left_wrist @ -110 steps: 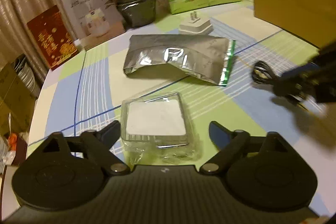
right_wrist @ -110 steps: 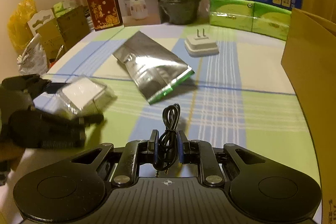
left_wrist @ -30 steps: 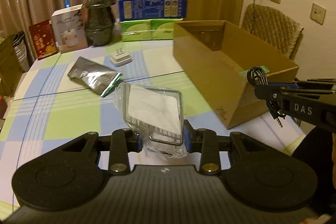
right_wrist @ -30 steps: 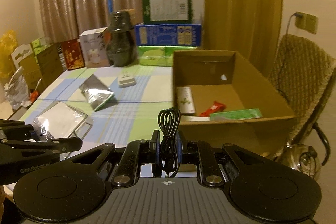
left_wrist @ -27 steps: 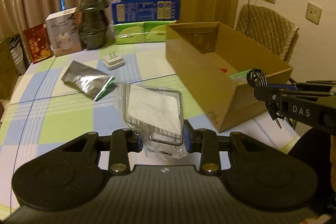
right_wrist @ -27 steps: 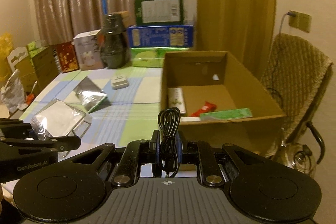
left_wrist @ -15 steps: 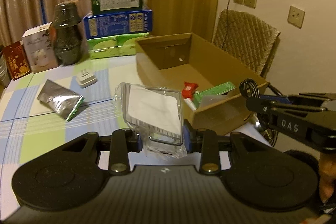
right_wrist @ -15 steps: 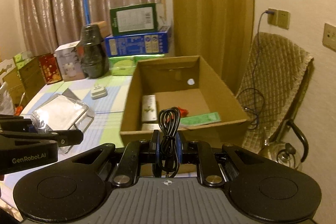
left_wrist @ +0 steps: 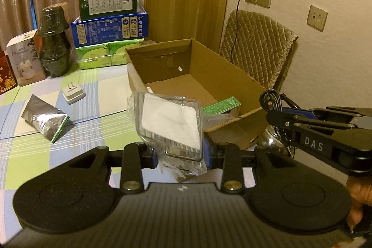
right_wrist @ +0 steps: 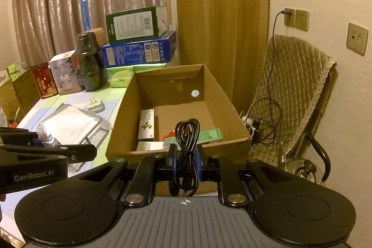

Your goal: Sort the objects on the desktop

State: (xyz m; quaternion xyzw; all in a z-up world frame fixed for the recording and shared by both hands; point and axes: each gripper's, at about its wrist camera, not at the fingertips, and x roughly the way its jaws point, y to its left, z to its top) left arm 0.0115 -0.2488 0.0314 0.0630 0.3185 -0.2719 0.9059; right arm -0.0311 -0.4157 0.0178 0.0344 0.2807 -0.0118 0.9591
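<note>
My left gripper [left_wrist: 181,156] is shut on a clear plastic packet with a white pad inside [left_wrist: 171,122] and holds it up in front of the open cardboard box [left_wrist: 232,78]. The packet also shows in the right wrist view [right_wrist: 72,126]. My right gripper [right_wrist: 185,160] is shut on a coiled black cable [right_wrist: 186,131] and holds it above the box's near edge [right_wrist: 176,147]. The cable also shows in the left wrist view [left_wrist: 270,99]. Inside the box lie a white carton [right_wrist: 146,123], a red item [right_wrist: 171,133] and a green strip [right_wrist: 209,134].
On the checked table [left_wrist: 97,131] lie a silver foil pouch [left_wrist: 44,117] and a white plug adapter [left_wrist: 73,93]. Stacked boxes [left_wrist: 109,24] and a dark wrapped jar [left_wrist: 54,41] stand at the back. A quilted chair [right_wrist: 297,85] and a kettle [right_wrist: 300,169] are right of the box.
Both grippers lifted their objects off the table and have swung right toward the cardboard box. The box now sits straight ahead and closer in both views.
</note>
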